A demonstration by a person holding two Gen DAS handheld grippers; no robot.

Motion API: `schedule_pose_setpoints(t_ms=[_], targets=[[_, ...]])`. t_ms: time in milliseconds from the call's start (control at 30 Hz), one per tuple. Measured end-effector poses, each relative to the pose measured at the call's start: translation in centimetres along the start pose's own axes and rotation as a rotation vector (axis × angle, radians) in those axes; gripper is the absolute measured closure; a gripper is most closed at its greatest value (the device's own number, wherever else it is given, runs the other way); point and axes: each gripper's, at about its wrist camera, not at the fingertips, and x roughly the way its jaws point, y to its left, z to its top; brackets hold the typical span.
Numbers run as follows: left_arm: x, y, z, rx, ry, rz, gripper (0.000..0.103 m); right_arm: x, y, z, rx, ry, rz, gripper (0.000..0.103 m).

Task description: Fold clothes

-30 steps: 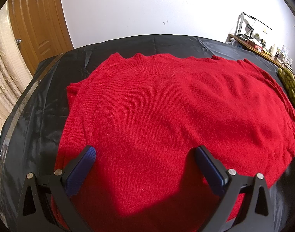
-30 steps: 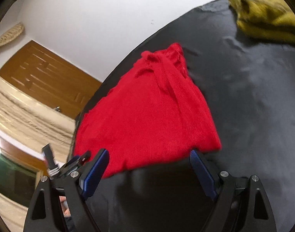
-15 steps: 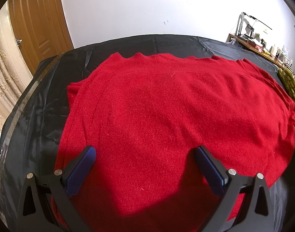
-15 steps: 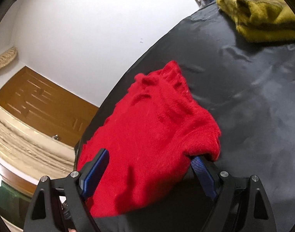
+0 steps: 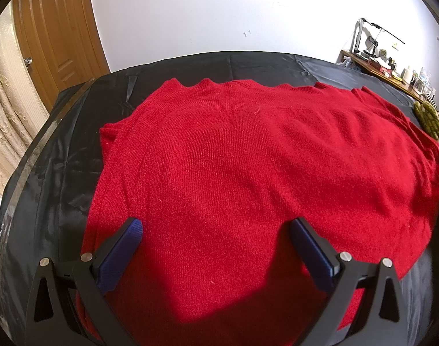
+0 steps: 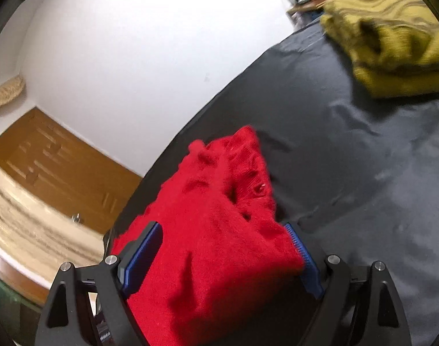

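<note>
A red knit sweater (image 5: 248, 158) lies spread flat on a black cover (image 5: 75, 144). My left gripper (image 5: 215, 227) hovers open just over its near edge, with both blue pads above the cloth and nothing pinched. In the right wrist view, one end of the same red sweater (image 6: 219, 201) is bunched and wrinkled. It fills the gap between the spread fingers of my right gripper (image 6: 223, 230), whose jaws stand wide and open. Its right pad (image 6: 301, 256) touches the cloth's edge.
A folded olive-yellow garment (image 6: 392, 43) lies farther along the black cover (image 6: 363, 173) and shows at the right edge as the olive garment (image 5: 429, 115). A wooden door (image 5: 55, 43) and beige curtain (image 5: 6, 115) stand left. A cluttered desk (image 5: 386, 66) is far right.
My right gripper has pushed forward onto the sweater's end, so the cloth now sits bunched between its fingers. The left gripper and the spread sweater have stayed still.
</note>
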Motion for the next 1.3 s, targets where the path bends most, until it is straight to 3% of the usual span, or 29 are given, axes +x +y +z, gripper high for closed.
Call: schedule_pose_setpoints(t_ms=[200,233,267,300,333,367,400,600,800,833,967,1100,1233,1300], targets=[[0.0,0.0,0.0,-0.002,0.0,0.001,0.001,1.3,1.3,-0.6,-0.037,0.072,0.122,0.016],[0.0,0.0,0.0,-0.002,0.0,0.001,0.001,1.3,1.1,-0.6,-0.026,0.068,0.13,0.024],[-0.1,0.0,0.0,-0.002,0.0,0.001,0.001,1.3,0.6,-0.6,-0.001,0.067,0.133,0.042],[-0.1,0.0,0.0,-0.003,0.0,0.002,0.001,1.4,0.0,-0.7,0.033,0.069,0.132,0.051],[-0.1,0.0,-0.1,-0.003,0.0,0.002,0.001,1.4,-0.7,-0.8,0.063,0.067,0.131,0.069],[-0.1,0.0,-0.1,-0.003,-0.001,0.002,0.001,1.3,-1.5,-0.8,0.087,0.062,0.129,0.078],[-0.1,0.0,-0.1,-0.004,-0.001,0.003,0.001,1.2,-1.9,-0.8,0.1,0.059,0.126,0.08],[-0.2,0.1,-0.1,-0.007,-0.002,-0.005,0.001,0.6,-0.5,-1.1,0.036,0.027,0.074,0.084],[-1.1,0.8,0.1,-0.056,0.016,-0.115,0.001,-1.0,4.3,-1.5,-0.165,-0.041,0.066,0.085],[-1.2,0.9,0.2,-0.065,0.021,-0.137,0.001,-1.1,5.1,-1.7,-0.2,-0.046,0.06,0.085],[-2.1,0.7,1.7,-0.128,0.105,-0.361,0.001,-1.1,6.7,-2.3,-0.283,-0.053,0.043,0.085],[-3.1,-2.6,4.5,-0.08,0.136,-0.428,0.001,-0.1,6.9,-2.6,-0.313,-0.05,0.03,0.085],[-2.9,-8.0,8.1,-0.028,0.193,-0.538,0.001,-0.4,6.3,-2.7,-0.326,-0.048,0.025,0.085],[-2.3,-11.0,9.7,-0.007,0.228,-0.552,0.001,0.0,6.5,-2.9,-0.334,-0.048,0.023,0.085]])
